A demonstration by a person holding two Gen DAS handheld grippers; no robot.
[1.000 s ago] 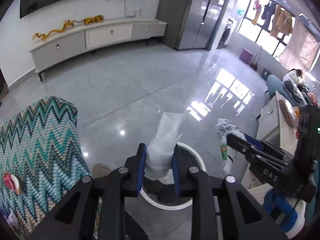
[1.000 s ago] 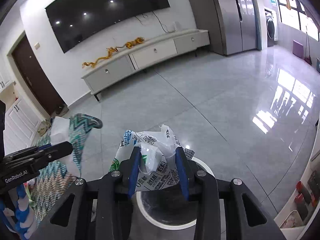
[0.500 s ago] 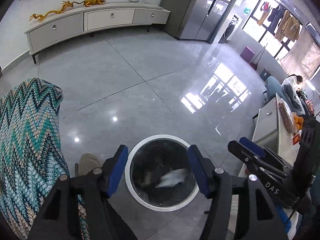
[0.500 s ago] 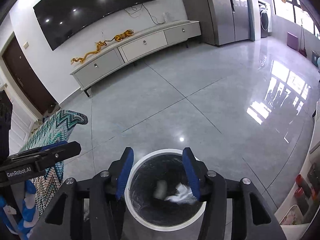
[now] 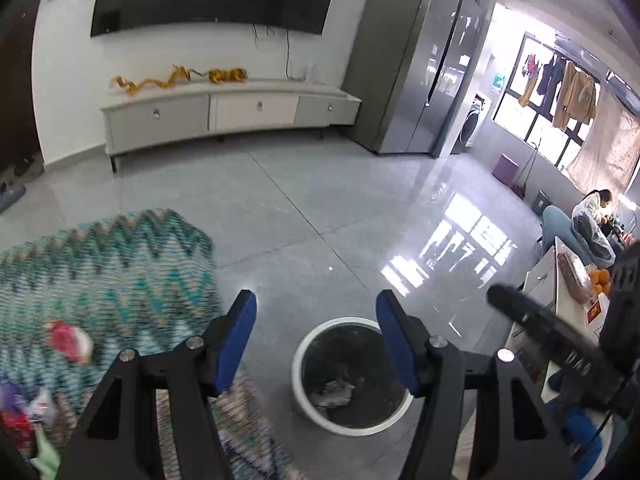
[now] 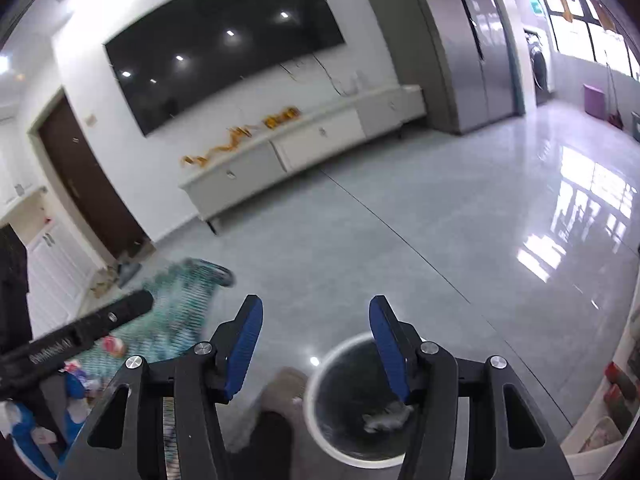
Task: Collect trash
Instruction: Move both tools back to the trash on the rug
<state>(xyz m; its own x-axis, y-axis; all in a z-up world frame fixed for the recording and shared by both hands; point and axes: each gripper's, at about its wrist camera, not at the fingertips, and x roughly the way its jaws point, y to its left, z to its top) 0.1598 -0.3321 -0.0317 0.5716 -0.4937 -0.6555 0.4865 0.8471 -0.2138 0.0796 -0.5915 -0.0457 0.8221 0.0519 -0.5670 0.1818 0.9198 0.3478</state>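
Left gripper [image 5: 316, 326]: blue pads wide apart, nothing between them; to its left a zigzag-patterned blanket [image 5: 108, 276] carrying a red-and-white wrapper [image 5: 68, 340], below and just ahead of its right finger the white-rimmed trash bin [image 5: 298, 372] on the grey floor, crumpled trash [image 5: 334, 392] lying inside. Right gripper [image 6: 316, 330]: jaws opening, empty; same blanket [image 6: 176, 312] to its left, same bin [image 6: 320, 380] partly behind its right finger, the trash [image 6: 386, 416] in the bottom.
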